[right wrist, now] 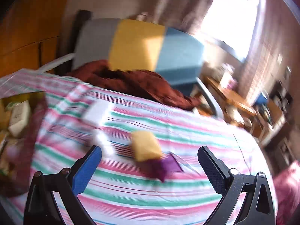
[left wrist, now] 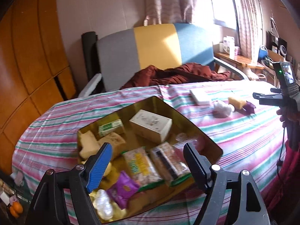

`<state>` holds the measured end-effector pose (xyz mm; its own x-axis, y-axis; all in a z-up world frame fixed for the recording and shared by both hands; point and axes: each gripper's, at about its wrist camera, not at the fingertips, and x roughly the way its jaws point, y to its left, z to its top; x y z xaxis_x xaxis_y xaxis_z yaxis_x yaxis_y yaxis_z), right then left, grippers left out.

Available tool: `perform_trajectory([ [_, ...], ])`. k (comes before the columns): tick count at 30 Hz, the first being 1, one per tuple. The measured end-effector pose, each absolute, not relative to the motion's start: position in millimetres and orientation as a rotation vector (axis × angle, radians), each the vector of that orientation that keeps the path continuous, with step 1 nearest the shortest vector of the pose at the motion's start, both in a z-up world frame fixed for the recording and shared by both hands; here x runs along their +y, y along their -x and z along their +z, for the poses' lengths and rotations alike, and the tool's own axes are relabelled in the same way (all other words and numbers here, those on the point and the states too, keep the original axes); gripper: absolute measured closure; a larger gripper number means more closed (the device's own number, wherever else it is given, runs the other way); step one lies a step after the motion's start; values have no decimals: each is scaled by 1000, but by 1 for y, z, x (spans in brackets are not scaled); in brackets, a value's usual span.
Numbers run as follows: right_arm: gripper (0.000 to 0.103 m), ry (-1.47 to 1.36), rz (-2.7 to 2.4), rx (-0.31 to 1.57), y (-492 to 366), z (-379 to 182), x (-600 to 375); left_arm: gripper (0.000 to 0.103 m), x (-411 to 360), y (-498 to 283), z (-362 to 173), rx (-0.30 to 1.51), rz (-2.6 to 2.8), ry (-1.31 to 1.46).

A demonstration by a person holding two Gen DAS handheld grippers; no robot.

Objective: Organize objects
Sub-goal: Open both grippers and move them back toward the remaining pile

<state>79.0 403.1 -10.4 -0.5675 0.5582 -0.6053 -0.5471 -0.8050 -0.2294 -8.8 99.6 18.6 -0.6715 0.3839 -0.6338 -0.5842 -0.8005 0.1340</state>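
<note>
The right gripper (right wrist: 150,165) stood with jaws wide apart and empty, just short of the yellow sponge (right wrist: 146,145) on the striped bed (right wrist: 168,193). The sponge lay straight ahead, its long axis slanting across the jaws. The left gripper (left wrist: 148,161), also spread and empty, hovered over the gold tin (left wrist: 204,138), well apart from the sponge.

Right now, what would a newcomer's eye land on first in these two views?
The gold tin crammed with snack packets, sitting on the striped cloth under the open left gripper. Next, the yellow sponge-like block leaning over a purple packet, loose on the cloth ahead of the open right gripper. Behind, a grey, yellow and blue chair back.
</note>
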Motion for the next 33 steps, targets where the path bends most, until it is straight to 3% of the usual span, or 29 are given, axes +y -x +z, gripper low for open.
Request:
perform_trajectory([
  [4,0,955,2148,286,-98,-25,463,23,119,11,16,435,2387,854],
  [9,0,940,2062,525,-122,-29,494,20,148,18,17,396,2297,898],
  [18,0,806,2006,664,-147,-20,513,20,219,28,22,319,2094,991],
  [26,0,760,1951,984,-171,-36,545,20,279,44,-7,262,1941,1202],
  [33,0,789,1993,1023,-165,-40,542,20,325,58,-30,275,1919,1292],
])
